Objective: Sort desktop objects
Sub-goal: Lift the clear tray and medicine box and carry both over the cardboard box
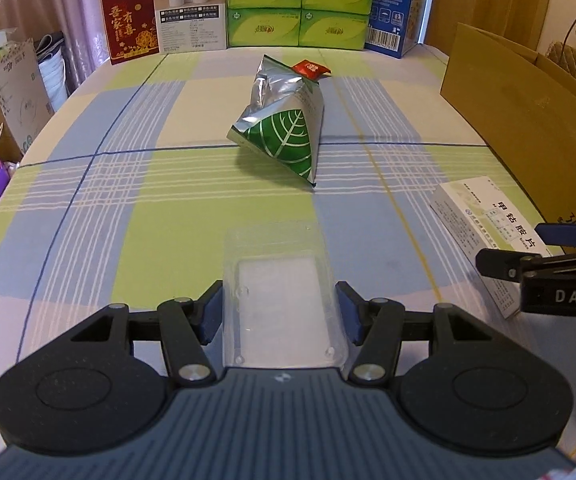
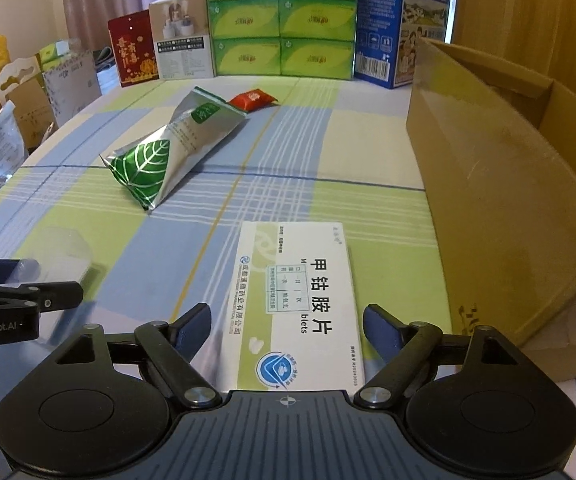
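Open brown cardboard box [image 2: 500, 184] at right edge of checked tablecloth [image 2: 328, 200]. Silver-green foil pouch [image 1: 284, 124] mid-table. White medicine carton [image 2: 300, 304] between spread right gripper [image 2: 288, 328] fingers, ungripped. Clear plastic case [image 1: 282, 292] between left gripper [image 1: 280, 312] pads; contact unclear.

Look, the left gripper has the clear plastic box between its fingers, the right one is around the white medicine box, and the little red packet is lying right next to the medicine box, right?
Not quite. The little red packet lies far back beside the silver-green pouch, not by the medicine box; the right wrist view shows this. The rest holds.
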The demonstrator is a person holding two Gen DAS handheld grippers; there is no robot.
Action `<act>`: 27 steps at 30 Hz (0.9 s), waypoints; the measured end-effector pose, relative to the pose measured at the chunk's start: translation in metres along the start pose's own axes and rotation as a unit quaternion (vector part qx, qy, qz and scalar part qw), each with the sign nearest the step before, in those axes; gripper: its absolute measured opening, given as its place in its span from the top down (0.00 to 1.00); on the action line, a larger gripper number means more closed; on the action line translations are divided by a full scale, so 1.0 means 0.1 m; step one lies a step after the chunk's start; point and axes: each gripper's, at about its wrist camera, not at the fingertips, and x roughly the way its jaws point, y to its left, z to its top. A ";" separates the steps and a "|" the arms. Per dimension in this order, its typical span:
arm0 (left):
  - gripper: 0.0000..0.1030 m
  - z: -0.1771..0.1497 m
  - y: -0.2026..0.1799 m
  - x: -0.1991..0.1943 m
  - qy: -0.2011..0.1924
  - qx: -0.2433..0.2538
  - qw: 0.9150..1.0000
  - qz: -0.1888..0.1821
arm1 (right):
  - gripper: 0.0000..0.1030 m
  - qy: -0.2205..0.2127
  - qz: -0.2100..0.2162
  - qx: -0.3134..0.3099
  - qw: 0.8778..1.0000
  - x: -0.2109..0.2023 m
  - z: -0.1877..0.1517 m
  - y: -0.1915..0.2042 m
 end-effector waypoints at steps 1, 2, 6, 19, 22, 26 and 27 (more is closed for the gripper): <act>0.47 0.00 -0.01 0.01 0.000 0.001 1.000 0.001 | 0.22 0.001 0.000 0.002 1.000 0.02 0.00 -0.01; 0.46 0.00 -0.02 0.02 0.000 0.002 1.000 0.003 | 0.22 0.002 0.001 0.004 1.000 0.04 0.00 -0.01; 0.46 0.00 -0.01 0.05 0.001 -0.001 1.000 0.003 | 0.22 0.003 0.000 0.014 1.000 0.08 0.01 -0.04; 0.47 0.00 -0.03 0.09 0.000 -0.007 1.000 0.004 | 0.22 0.006 0.000 0.013 1.000 0.12 0.01 -0.03; 0.50 0.00 -0.03 0.09 0.002 -0.005 1.000 0.004 | 0.32 0.008 -0.001 0.008 1.000 0.12 0.01 -0.02; 0.50 0.00 -0.05 0.07 0.005 -0.002 1.000 -0.003 | 0.34 0.009 -0.005 0.002 1.000 0.11 0.00 0.00; 0.50 0.01 -0.06 0.07 0.004 -0.001 1.000 -0.003 | 0.34 0.009 -0.006 0.002 1.000 0.10 -0.01 0.00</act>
